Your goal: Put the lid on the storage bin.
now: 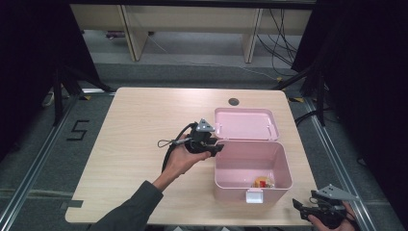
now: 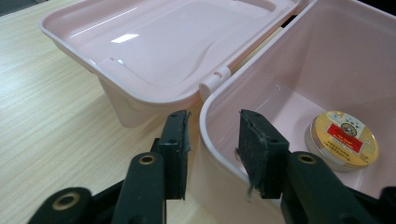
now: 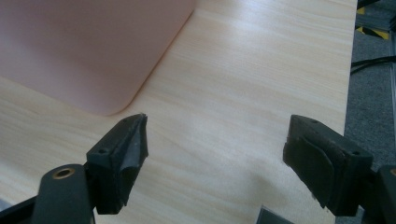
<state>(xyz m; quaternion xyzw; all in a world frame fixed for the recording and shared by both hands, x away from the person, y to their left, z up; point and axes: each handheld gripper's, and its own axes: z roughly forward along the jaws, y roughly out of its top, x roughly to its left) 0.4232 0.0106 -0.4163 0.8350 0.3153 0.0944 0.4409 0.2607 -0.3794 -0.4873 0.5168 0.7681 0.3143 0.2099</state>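
A pale wooden tabletop (image 1: 144,144) carries a pink plastic box (image 1: 250,166) toward its 4 o'clock area, its hinged lid (image 1: 246,123) thrown fully open and lying flat at the box's 12 o'clock side. Inside the box, near its front wall, rests a small round tin (image 1: 262,182) with a gold, red and blue label; in the left gripper view the tin (image 2: 343,138) sits flat on the box floor at about 3 o'clock from the jaws.

The left hand-held gripper (image 1: 211,144) is held just beside the box's 9 o'clock wall, near the hinge corner. In its own view the left hand-held gripper (image 2: 212,140) straddles the box's rim (image 2: 208,109): one jaw stands outside the wall, the other inside, with a gap on either side of the plastic, so the jaws are parted and not pressing on it.

The right hand-held gripper (image 1: 308,208) sits at the tabletop's 5 o'clock corner, well apart from the tin. In its own view the right hand-held gripper (image 3: 215,140) has its jaws spread wide over bare wood, holding nothing, with the box's outer wall (image 3: 88,51) at 11 o'clock.
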